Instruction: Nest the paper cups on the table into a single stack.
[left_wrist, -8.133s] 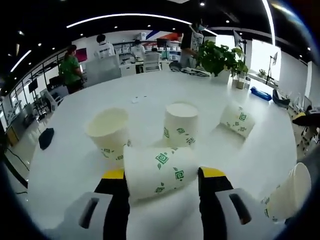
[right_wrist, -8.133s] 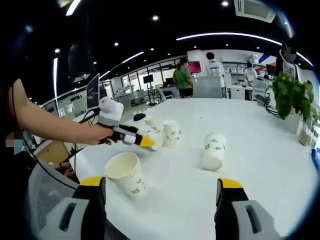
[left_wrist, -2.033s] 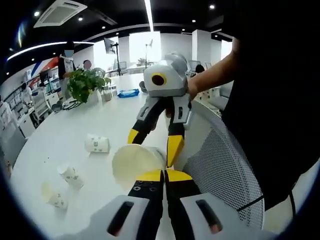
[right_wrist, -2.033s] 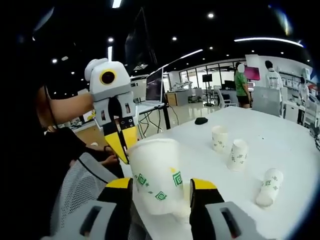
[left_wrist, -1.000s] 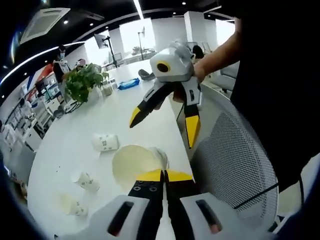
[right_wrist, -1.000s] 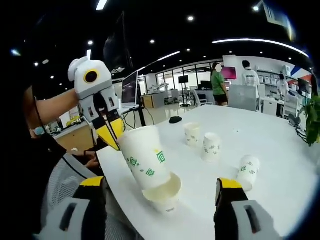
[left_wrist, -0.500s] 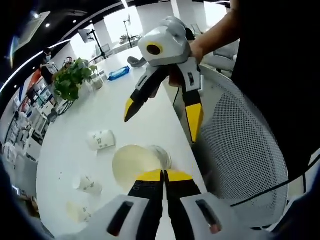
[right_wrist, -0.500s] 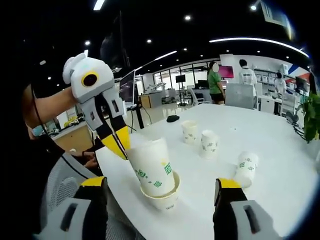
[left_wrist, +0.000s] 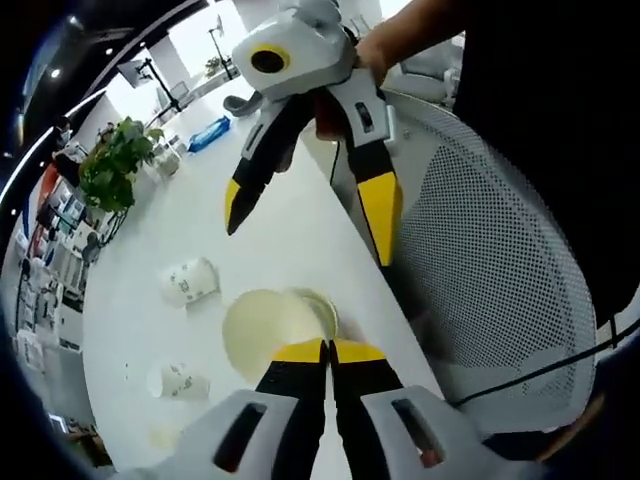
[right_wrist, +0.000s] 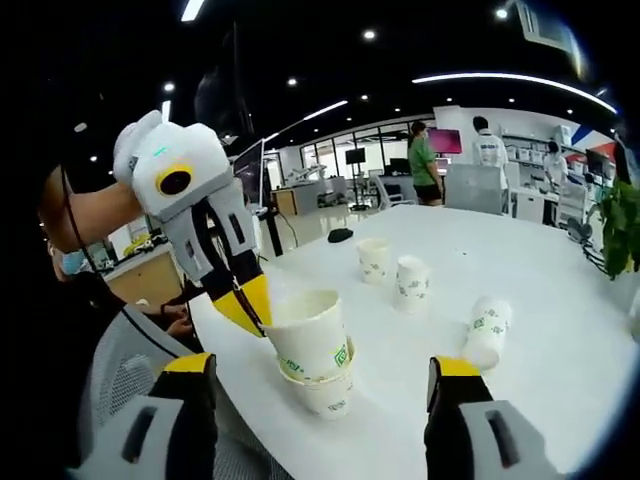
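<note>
Near the edge of the white tabletop (right_wrist: 560, 300) two paper cups stand nested: the upper cup (right_wrist: 310, 335) sits mouth-up inside the lower cup (right_wrist: 325, 392), with only the lower one's rim and base showing beneath it. The left tongs (right_wrist: 250, 300) are closed on the upper cup's rim, their yellow tips pressed together at its near lip. In the left gripper view the same left tongs (left_wrist: 327, 351) show their jaws shut flat against each other over the cream, empty interior of the upper cup (left_wrist: 268, 330), and a sliver of the lower cup's rim (left_wrist: 322, 312) peeks out beside it.

The right tongs (right_wrist: 318, 372) stand wide, holding nothing, one jaw to each side of the stack. From the left gripper view the right tongs (left_wrist: 310, 205) hang above the stack, spread apart, gripped by a hand (left_wrist: 385, 45).

Farther along the tabletop the right gripper view shows two upright cups (right_wrist: 395, 270) close together and one cup lying on its side (right_wrist: 483, 332). The left gripper view shows the tipped cup (left_wrist: 188, 282) and another cup (left_wrist: 178, 380) clearly; a third, near the view's edge, is too faint to make out. A mesh chair back (left_wrist: 490, 260) sits just off the tabletop's edge.
</note>
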